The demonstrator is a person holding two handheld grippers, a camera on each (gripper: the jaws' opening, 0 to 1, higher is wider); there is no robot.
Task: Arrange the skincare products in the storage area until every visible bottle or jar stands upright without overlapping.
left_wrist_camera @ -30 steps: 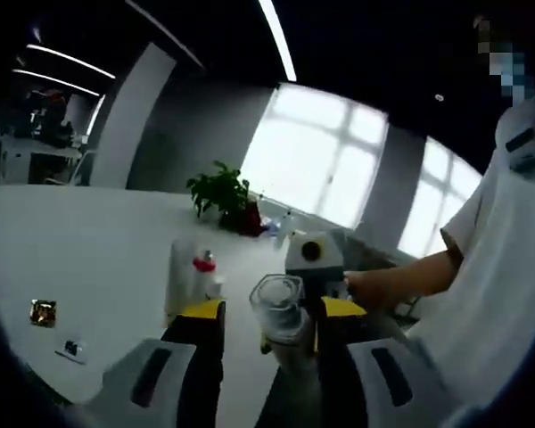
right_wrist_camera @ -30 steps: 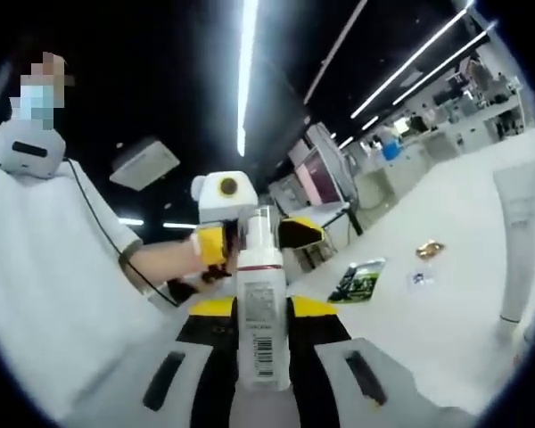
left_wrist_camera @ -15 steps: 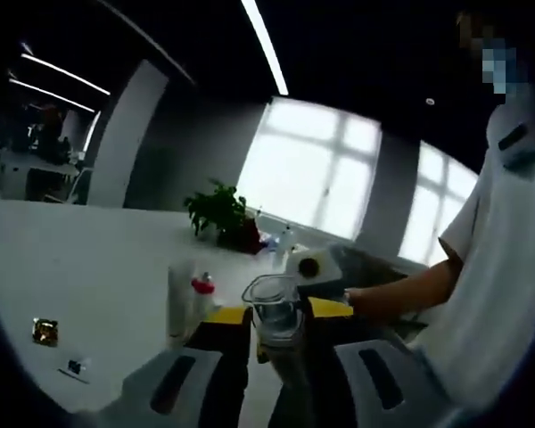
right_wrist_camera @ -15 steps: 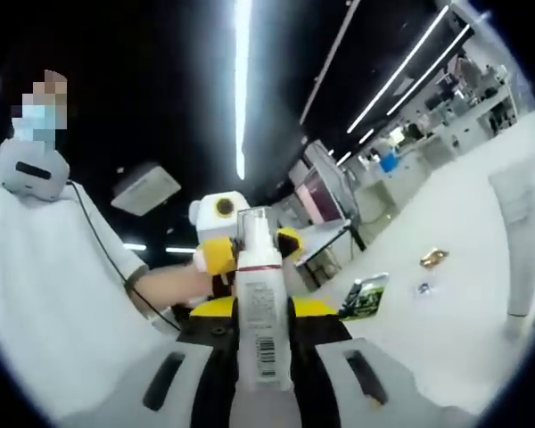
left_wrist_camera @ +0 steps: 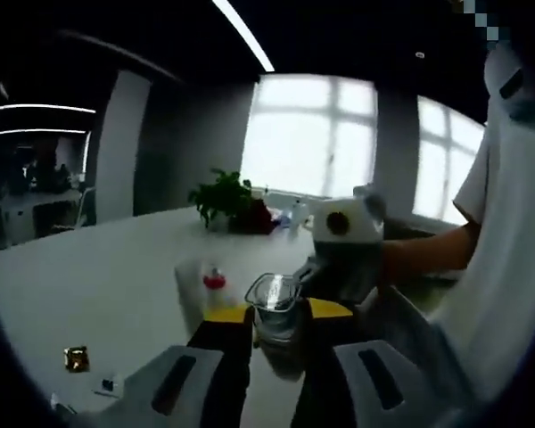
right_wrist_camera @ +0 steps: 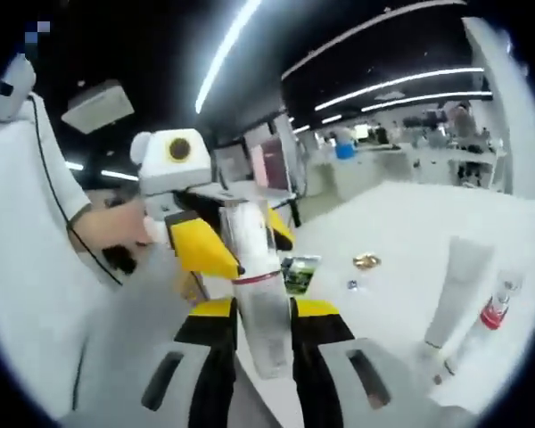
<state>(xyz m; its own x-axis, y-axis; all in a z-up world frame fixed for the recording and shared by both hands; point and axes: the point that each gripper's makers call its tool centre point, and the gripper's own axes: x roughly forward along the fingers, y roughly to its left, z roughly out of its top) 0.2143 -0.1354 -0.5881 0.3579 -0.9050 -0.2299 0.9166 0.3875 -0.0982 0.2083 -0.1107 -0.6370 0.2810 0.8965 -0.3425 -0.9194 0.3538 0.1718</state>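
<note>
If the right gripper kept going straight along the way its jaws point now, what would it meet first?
Probably the left gripper: its yellow-tipped jaws sit right behind the white bottle that the right gripper holds. Depth is hard to judge in this fisheye view, so how near they are stays unclear.

Open white table (right_wrist_camera: 401, 214) extends beyond the standing tube (right_wrist_camera: 455, 294) and red-capped bottle (right_wrist_camera: 495, 312). The other gripper (right_wrist_camera: 205, 245) crowds the left approach.

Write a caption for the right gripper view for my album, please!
The right gripper clamps a white pump bottle above a white table, the left gripper close behind it.
</note>
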